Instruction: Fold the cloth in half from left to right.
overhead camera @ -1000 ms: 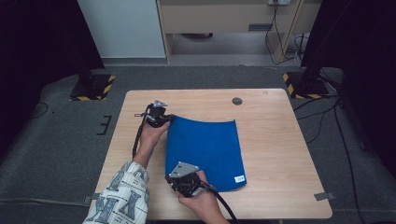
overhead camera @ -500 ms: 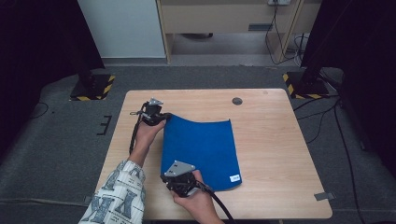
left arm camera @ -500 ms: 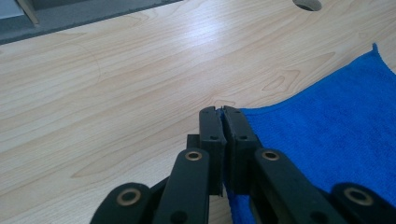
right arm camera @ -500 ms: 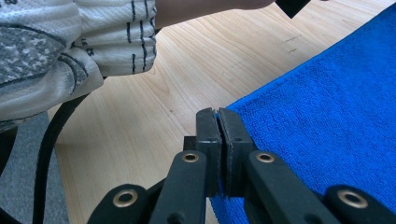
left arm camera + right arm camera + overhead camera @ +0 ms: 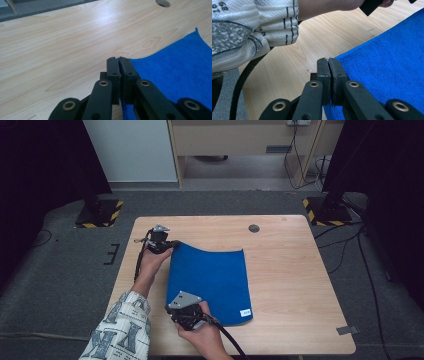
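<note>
We see a blue cloth lying on the wooden bench, left of its middle, with a small white tag at its near right corner. Our left claw has its jaws pressed together on the cloth's far left corner; in the left gripper view the blue edge runs between them. Our right claw pinches the near left corner, the jaws likewise clamped on the hem in the right gripper view, beside a patterned sleeve.
</note>
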Motion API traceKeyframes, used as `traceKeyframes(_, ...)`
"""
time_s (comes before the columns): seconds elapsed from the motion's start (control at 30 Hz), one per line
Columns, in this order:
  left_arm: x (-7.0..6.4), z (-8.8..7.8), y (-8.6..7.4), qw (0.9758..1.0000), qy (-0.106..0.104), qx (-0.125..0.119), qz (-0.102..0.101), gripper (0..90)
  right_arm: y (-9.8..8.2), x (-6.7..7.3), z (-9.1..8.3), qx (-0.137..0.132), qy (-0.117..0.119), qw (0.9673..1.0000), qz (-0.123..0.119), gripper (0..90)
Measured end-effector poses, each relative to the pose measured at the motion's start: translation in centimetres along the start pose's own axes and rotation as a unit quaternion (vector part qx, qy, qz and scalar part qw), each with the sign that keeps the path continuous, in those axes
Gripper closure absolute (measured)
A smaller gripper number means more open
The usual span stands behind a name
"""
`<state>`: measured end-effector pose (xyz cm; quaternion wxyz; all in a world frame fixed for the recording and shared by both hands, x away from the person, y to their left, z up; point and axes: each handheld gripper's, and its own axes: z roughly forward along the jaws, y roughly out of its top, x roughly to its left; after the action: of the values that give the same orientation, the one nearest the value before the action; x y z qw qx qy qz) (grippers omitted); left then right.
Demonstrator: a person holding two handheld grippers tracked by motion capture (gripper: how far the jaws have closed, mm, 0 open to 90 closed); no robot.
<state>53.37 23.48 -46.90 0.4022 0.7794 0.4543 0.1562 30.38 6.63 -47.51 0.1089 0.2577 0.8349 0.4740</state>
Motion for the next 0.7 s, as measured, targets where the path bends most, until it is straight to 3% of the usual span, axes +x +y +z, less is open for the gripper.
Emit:
traceKeyframes(0.47,0.9,-1.2,0.8,0.9999,-0.01,-0.002,0.004,87.1,0.7,1.4,0.7,-0.018,-0.009,0.9998,-0.005,88.2)
traceKeyframes(0.7,1.7,-2.0,0.6,1.0,-0.005,0.002,0.004,87.0,1.8,2.3,1.4,-0.03,0.003,0.9995,-0.003,88.2)
